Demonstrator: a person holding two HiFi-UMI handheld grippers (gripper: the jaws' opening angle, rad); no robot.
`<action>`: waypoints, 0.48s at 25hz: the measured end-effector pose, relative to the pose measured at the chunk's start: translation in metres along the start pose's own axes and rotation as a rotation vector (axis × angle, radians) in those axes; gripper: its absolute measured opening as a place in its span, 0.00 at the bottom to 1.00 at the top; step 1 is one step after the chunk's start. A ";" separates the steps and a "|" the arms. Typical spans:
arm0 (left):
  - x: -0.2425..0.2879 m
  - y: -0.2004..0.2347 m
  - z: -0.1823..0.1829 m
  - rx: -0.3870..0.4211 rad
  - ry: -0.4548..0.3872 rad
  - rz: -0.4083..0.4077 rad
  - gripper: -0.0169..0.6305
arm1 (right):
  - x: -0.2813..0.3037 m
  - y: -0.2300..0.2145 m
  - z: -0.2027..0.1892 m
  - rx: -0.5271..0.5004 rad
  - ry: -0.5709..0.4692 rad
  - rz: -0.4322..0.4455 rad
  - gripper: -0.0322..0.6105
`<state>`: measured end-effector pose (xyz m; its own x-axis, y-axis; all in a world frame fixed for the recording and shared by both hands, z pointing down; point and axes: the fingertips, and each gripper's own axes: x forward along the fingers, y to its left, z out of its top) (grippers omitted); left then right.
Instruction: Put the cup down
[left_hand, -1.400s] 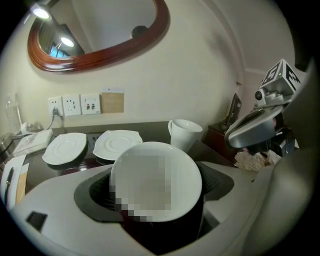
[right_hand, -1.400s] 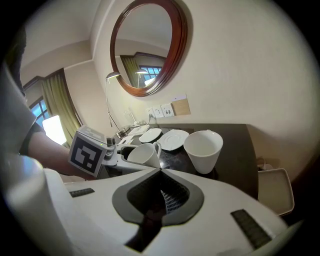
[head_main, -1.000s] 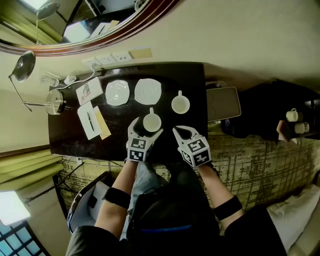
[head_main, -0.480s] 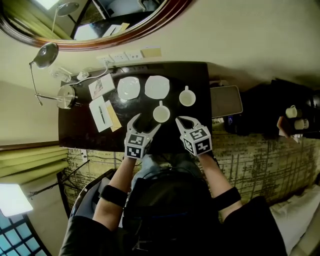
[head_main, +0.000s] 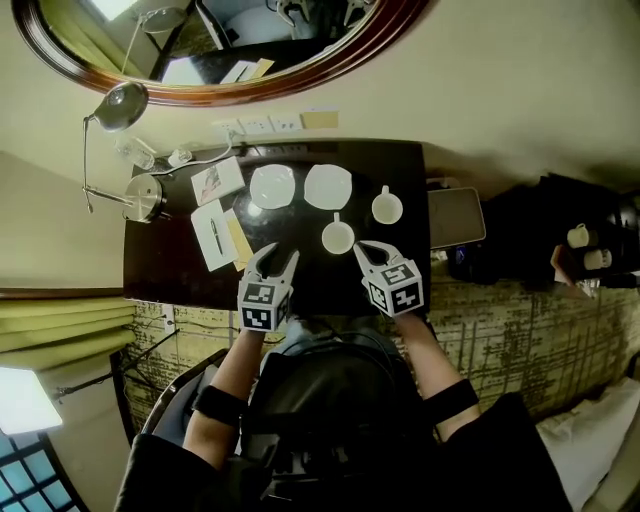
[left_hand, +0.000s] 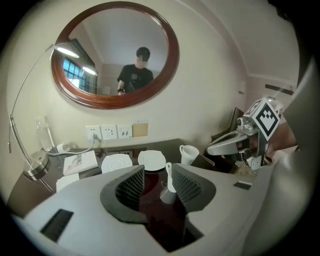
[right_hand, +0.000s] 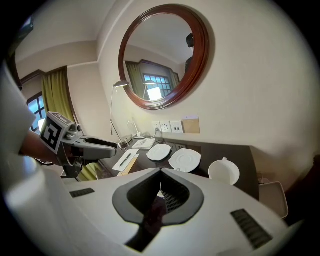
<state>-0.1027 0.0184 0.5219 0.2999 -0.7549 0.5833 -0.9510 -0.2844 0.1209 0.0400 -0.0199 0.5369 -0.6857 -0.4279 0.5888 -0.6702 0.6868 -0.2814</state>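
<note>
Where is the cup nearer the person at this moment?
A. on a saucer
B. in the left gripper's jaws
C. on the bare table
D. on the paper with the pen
C: the cup stands on the dark table, short of the nearest saucer. The left gripper, whose jaws have just been closing with nothing between them, is clear of it.
</note>
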 end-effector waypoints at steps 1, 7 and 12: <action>-0.004 0.003 0.001 -0.004 -0.006 0.001 0.25 | 0.000 0.001 0.001 0.000 0.001 -0.005 0.06; -0.020 0.028 -0.002 -0.049 -0.013 0.027 0.03 | 0.002 0.009 0.003 0.005 0.005 -0.037 0.06; -0.025 0.037 -0.015 -0.077 0.008 0.021 0.03 | -0.001 0.015 0.005 0.006 -0.002 -0.063 0.06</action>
<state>-0.1464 0.0355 0.5235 0.2800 -0.7553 0.5926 -0.9600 -0.2227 0.1698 0.0295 -0.0123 0.5279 -0.6427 -0.4714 0.6040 -0.7136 0.6551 -0.2481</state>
